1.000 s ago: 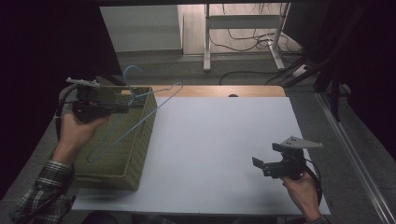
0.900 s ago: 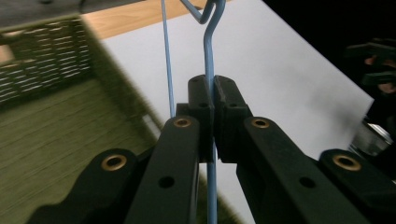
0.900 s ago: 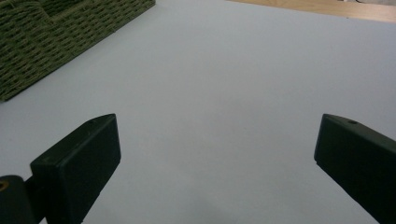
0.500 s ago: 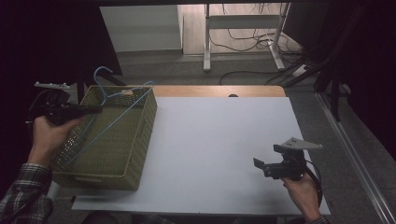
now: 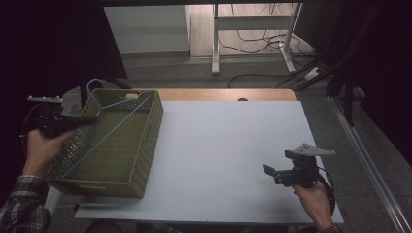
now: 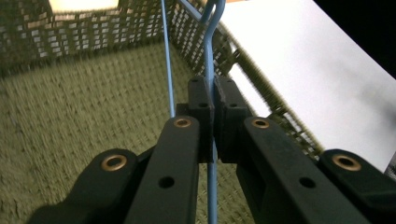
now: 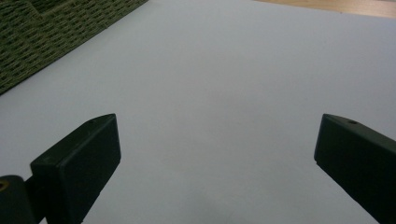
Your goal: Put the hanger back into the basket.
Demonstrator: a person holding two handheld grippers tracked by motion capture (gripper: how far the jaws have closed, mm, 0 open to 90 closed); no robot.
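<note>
Shifted off the surface's (image 5: 233, 145) left edge: basket (image 5: 127, 145), my left claw (image 6: 214, 100) clamped on its blue hanger (image 5: 114, 124) | right claw (image 7: 217, 161) gapes empty, well right | likely hanger removal.

1. Setting: lab or test workspace, dim, black surrounds at 9 and 3 o'clock.
2. Work table (image 5: 233, 145): white top with a bare wood strip along the 12 o'clock edge.
3. Floor (image 5: 252, 73): grey carpet, loose cables (image 5: 252, 36) trailing at 12 o'clock.
4. White metal desk frame (image 5: 252, 29) standing at 12 o'clock.
</note>
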